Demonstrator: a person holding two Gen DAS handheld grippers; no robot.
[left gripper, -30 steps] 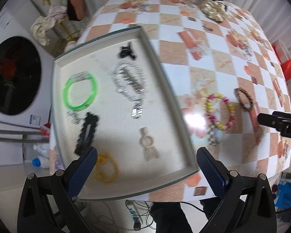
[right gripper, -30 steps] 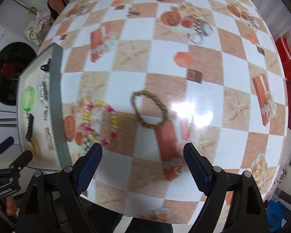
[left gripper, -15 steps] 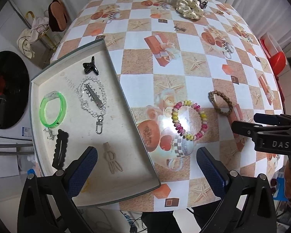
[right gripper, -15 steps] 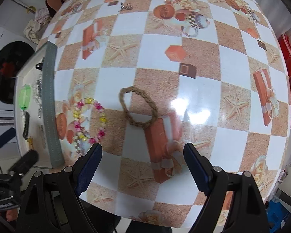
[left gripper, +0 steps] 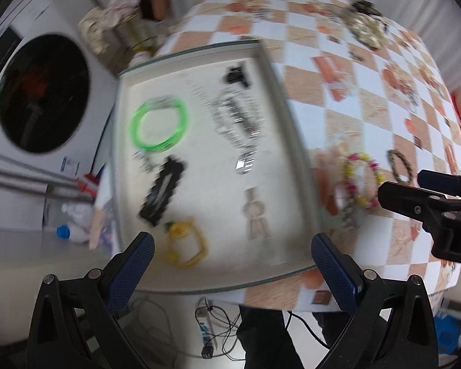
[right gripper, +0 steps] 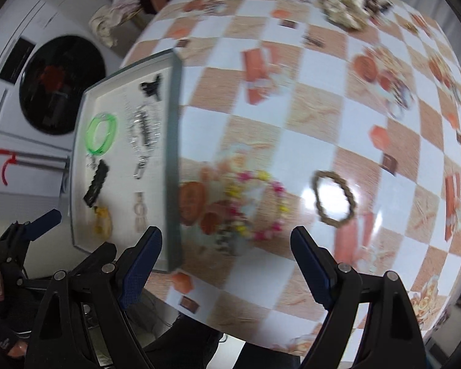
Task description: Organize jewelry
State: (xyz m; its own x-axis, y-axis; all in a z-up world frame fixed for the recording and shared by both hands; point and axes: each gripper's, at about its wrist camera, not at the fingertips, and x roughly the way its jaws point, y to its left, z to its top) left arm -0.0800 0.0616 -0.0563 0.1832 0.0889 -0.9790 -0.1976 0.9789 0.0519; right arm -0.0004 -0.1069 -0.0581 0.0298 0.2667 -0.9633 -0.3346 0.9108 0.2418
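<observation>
**A:** Going left to right: our left gripper swung back over the tray in the last half second, fingers spread, nothing in them. Green bangle, black clip and yellow piece are already in there.

**B:** And our right gripper is wide apart too, empty, now nearer the beaded bracelet on the tablecloth, just beside the tray. The braided bracelet lies further right. We'd guess the beaded one's next.

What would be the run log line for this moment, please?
left claw: open, empty | right claw: open, empty | tray: several pieces | table: bead bracelet, brown bracelet
</observation>
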